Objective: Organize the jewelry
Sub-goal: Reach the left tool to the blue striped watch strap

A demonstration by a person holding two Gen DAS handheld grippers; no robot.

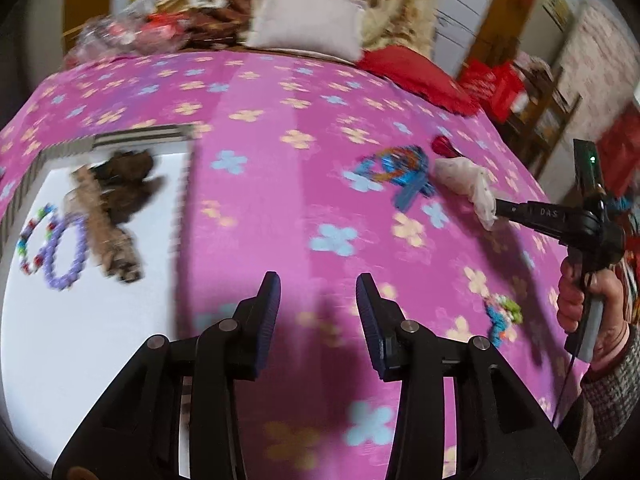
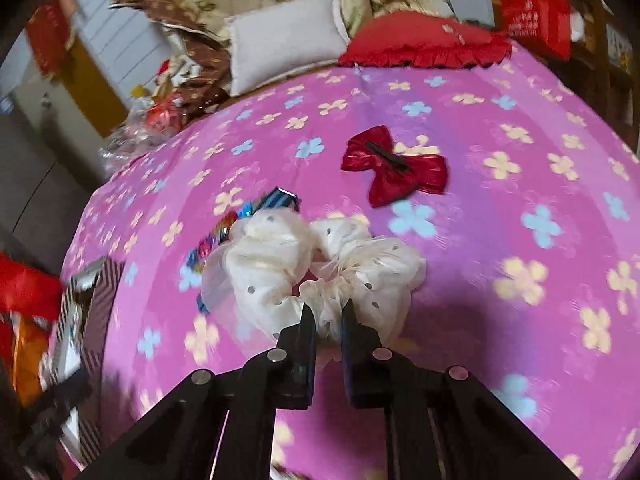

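Note:
My right gripper is shut on the gathered edge of a white dotted scrunchie, just above the pink flowered bedspread. In the left wrist view, the same scrunchie hangs from the right gripper at the far right, held by a hand. My left gripper is open over the bedspread with nothing between its fingers. A white box at the left holds a purple bead bracelet, a multicolour bead bracelet and brown scrunchies.
A red bow clip lies beyond the scrunchie, and a blue striped hair piece lies to its left. A small blue-green trinket sits near the hand. Pillows and clutter line the far edge. A striped box wall stands at the left.

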